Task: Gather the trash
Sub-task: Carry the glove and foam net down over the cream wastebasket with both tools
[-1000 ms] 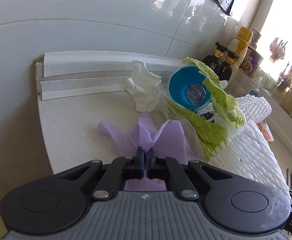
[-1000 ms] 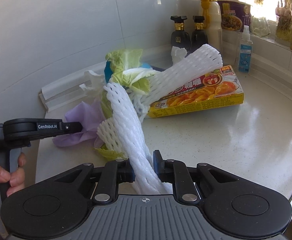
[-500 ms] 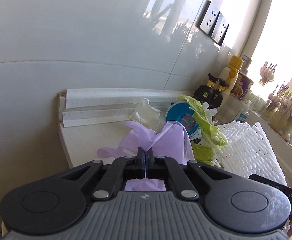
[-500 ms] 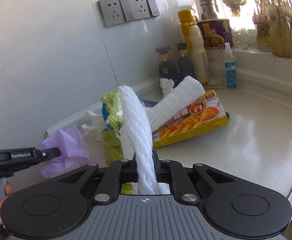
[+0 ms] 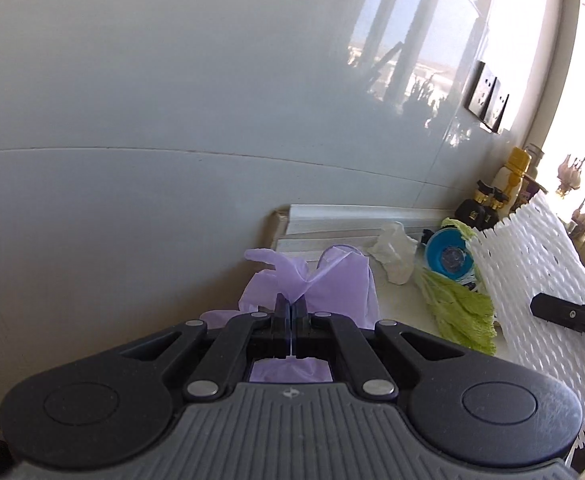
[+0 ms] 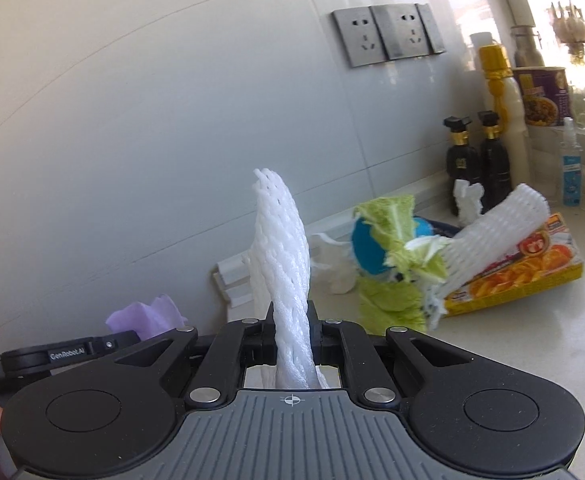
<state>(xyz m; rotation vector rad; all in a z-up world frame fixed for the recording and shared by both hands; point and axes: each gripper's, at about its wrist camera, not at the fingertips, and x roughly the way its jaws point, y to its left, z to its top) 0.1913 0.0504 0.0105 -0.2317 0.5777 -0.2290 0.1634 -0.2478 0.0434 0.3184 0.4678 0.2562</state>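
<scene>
Here my left gripper (image 5: 291, 307) is pinched fully shut on the purple glove (image 5: 324, 280), lifted clear of the counter (image 5: 396, 300), near the wall; my right gripper (image 6: 291, 322) is clamped on a white foam net (image 6: 282, 248), which stands up between the pads. The remaining trash lies farther right: a tissue wad (image 5: 396, 254), cabbage leaves (image 5: 460, 308), a blue lid (image 5: 450, 256), a second net (image 6: 500, 220) and a yellow box (image 6: 532, 276). Risks, as I judge them: the thin glove could slide from so small a pinch if swung, and the springy net could twist free or brush the leaves. The left view alone shows the glove's grip and how broad my held net is; the right view alone shows the box, second net, bottles (image 6: 478, 160) and sockets face on. No bin appears in either.
</scene>
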